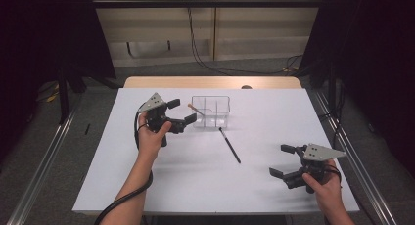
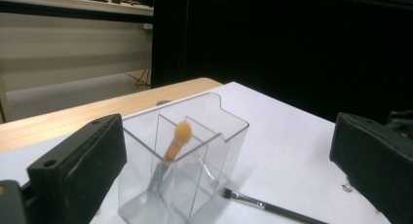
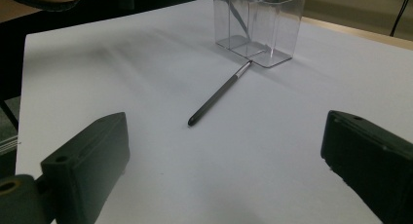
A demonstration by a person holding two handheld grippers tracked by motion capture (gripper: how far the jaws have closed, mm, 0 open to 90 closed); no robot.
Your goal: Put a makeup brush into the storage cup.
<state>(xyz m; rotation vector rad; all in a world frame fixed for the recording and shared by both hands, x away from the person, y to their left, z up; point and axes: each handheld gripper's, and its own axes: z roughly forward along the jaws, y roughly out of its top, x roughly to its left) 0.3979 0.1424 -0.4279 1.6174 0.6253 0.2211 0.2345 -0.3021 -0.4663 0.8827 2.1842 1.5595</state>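
While the left gripper (image 1: pixel 182 113) is hovering just beside the clear organizer (image 1: pixel 211 112), its jaws are standing spread wide with nothing between them. Inside one compartment an orange-tipped brush (image 2: pixel 176 142) is leaning tilted, its tip poking above the rim. On the white table (image 1: pixel 195 176) a black brush (image 1: pixel 229 145) is lying flat, one end almost touching the organizer's base. Well apart, the right gripper (image 1: pixel 284 160) is resting near the table's front edge, jaws likewise gaping and empty.

orange-tipped brush (image 2: pixel 178 139) blurred; black brush (image 2: pixel 272 207) cut off below.
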